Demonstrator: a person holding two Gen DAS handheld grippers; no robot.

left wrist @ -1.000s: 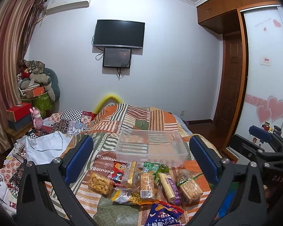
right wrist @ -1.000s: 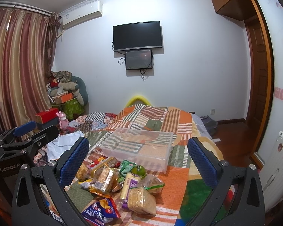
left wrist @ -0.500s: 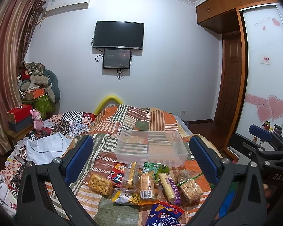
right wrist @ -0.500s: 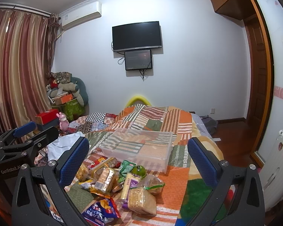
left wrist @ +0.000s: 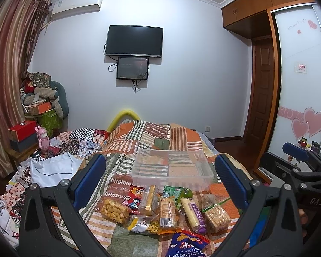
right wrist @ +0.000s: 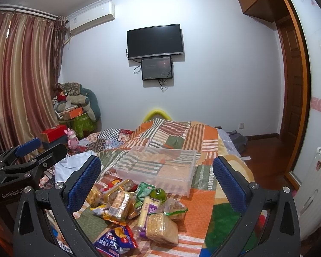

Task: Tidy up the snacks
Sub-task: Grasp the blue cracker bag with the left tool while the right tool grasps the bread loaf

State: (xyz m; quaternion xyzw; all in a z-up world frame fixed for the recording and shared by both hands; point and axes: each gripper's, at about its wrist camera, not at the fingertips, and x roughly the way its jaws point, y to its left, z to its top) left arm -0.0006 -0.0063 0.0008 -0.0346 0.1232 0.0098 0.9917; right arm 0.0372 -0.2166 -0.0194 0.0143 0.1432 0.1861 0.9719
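Note:
A clear plastic bin (left wrist: 171,172) (right wrist: 158,168) stands empty on the patchwork bedspread (left wrist: 152,137). In front of it lies a pile of snack packets: a bag of fried snacks (left wrist: 114,209), a cracker pack (left wrist: 168,212), a purple-wrapped bar (left wrist: 193,213), a bagged biscuit block (left wrist: 217,214) (right wrist: 161,228), a green round item (left wrist: 186,192) (right wrist: 158,193) and a blue chip bag (left wrist: 186,246) (right wrist: 115,241). My left gripper (left wrist: 160,180) is open and empty above the pile. My right gripper (right wrist: 157,180) is open and empty to the right of it.
A white cloth (left wrist: 51,168) and loose clutter lie on the bed's left side. A nightstand with a red box (left wrist: 22,129) and a pink toy (left wrist: 42,136) stands at left. Wardrobe (left wrist: 299,85) and door (left wrist: 261,90) are at right.

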